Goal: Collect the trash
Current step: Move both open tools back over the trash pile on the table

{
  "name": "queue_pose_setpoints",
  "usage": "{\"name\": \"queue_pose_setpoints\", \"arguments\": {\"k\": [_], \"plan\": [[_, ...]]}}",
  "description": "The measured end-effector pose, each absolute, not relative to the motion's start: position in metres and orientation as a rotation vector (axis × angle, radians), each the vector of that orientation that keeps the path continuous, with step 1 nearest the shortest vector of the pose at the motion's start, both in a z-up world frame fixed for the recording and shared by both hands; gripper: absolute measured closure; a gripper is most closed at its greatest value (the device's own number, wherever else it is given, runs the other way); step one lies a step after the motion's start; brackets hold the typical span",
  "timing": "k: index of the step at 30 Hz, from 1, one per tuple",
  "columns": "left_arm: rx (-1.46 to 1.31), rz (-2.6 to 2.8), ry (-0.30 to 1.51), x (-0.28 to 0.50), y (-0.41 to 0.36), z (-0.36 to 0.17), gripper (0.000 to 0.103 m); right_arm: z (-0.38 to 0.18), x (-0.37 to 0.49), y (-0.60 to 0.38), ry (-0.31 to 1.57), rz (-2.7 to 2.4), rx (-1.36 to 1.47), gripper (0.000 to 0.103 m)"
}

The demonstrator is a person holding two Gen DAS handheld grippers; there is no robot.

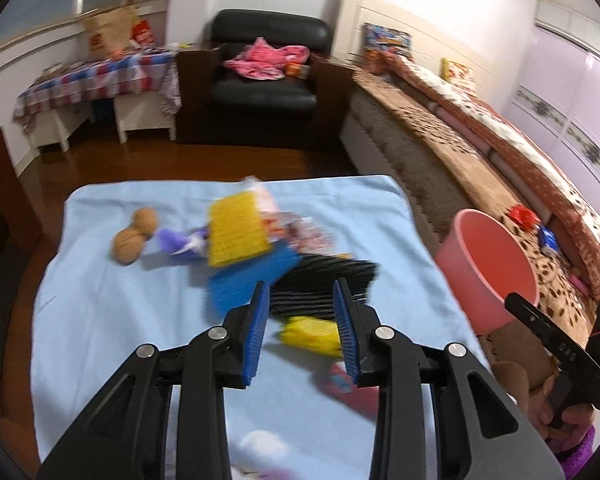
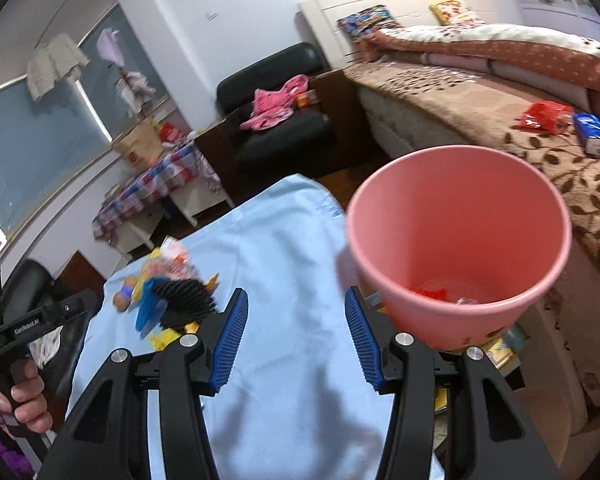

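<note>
Crinkly yellow plastic wrapper (image 1: 311, 335), the nearest bit of trash, lies on the light-blue cloth over the tabletop (image 1: 100, 320), seen between the left tongs (image 1: 302, 334) but below them, not touched. Left tongs are released, nothing gripped. Right tongs (image 2: 296, 340) also released, w/ only bare cloth between them.

Wrapper looks v. light, soft, slippery; prob. crushes flat. Best hold is likely a pinch across its short width near the middle. Blurred, but its long axis seems to run roughly 10 to 4 o'clock in the left wrist view.

At 12 o'clock from it sits a heap: black ribbed plastic piece (image 1: 324, 284), blue gridded plate (image 1: 252, 276), yellow gridded plate (image 1: 236, 232). Pink plastic bucket (image 1: 496, 264) stands at 2 o'clock by the cloth's right edge, upright, mouth up, some red scraps (image 2: 430, 294) already inside.
</note>
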State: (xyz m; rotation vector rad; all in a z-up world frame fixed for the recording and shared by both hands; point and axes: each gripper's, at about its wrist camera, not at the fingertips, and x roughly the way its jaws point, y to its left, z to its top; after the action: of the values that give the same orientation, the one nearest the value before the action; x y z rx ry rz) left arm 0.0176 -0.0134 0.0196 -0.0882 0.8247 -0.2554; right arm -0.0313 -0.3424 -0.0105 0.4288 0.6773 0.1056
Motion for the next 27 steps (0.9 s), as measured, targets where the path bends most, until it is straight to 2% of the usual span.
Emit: {"name": "queue_pose_setpoints", "arguments": {"k": [16,21,27], "plan": [[-0.189,-0.090,0.855,0.027,0.062,-0.010,0.070,-0.022,-0.014,-0.280,0.743,0.208,0.331,0.053],[-0.184,-0.159,0.865,0.031,0.054,-0.017,0.070,-0.026,-0.008,-0.269,0.767,0.232,0.307,0.053],[-0.012,-0.279,0.873,0.042,0.022,-0.027,0.069,-0.029,-0.005,-0.260,0.791,0.254,0.280,0.053]]}}
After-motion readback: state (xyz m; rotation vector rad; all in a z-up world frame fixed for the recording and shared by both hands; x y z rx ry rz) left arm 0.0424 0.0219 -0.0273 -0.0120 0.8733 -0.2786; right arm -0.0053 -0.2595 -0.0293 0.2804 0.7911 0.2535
